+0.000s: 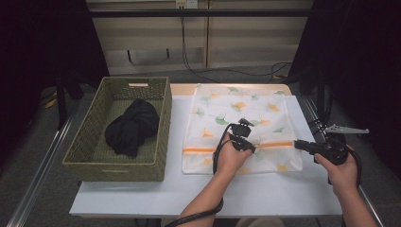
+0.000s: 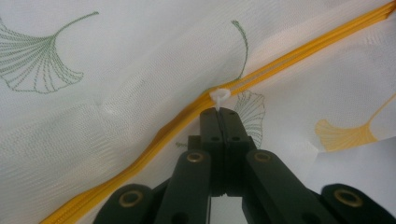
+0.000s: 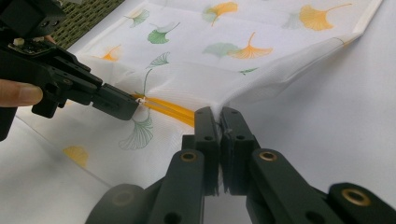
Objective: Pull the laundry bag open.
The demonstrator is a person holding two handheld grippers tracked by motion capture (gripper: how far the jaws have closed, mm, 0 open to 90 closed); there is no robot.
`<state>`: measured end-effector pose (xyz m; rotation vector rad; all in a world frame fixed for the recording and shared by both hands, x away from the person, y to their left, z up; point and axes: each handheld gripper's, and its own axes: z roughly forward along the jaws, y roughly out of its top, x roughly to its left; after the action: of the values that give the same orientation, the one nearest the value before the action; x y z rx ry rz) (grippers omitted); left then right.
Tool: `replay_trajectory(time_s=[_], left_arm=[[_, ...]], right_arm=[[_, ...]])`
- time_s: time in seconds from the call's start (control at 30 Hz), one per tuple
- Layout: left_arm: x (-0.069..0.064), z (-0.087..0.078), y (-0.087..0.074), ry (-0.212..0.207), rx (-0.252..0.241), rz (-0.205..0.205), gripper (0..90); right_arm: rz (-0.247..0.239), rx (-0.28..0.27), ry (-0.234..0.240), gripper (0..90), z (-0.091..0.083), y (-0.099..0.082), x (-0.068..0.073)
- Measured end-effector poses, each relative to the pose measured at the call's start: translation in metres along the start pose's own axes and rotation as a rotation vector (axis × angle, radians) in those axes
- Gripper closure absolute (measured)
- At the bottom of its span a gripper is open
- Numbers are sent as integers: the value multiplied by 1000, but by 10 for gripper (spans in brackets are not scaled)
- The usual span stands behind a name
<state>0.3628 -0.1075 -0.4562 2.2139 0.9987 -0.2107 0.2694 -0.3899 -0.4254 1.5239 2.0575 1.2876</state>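
A white mesh laundry bag (image 1: 236,111) printed with ginkgo leaves lies flat on the table, with an orange zipper (image 1: 198,150) running across its near end. My left gripper (image 1: 253,148) sits partway along the zipper. In the left gripper view its jaws (image 2: 218,112) are shut on the small white zipper pull (image 2: 219,95). My right gripper (image 1: 298,144) is at the bag's right edge, level with the zipper's end. Its jaws (image 3: 218,113) are shut on a pinch of the bag's fabric, which rises slightly. The left gripper (image 3: 126,105) also appears in the right gripper view, on the zipper (image 3: 175,109).
A woven green basket (image 1: 90,137) stands at the table's left and holds a bundled black garment (image 1: 131,126). The white table (image 1: 189,189) has bare surface in front of the bag and between basket and bag. Metal rails run along both table sides.
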Motion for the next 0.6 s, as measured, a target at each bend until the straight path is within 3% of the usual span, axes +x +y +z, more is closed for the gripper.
replay_trajectory(time_s=[0.1, 0.13, 0.6], left_arm=[[1, 0, 0, -3, -8, -19, 900], [2, -1, -1, -3, 0, -7, 900], [5, -3, -2, 3, 9, -23, 900]], right_arm=[[-2, -3, 3, 868, 0, 0, -1], [-1, -2, 3, 868, 0, 0, -1], [-1, 0, -2, 868, 0, 0, -1]])
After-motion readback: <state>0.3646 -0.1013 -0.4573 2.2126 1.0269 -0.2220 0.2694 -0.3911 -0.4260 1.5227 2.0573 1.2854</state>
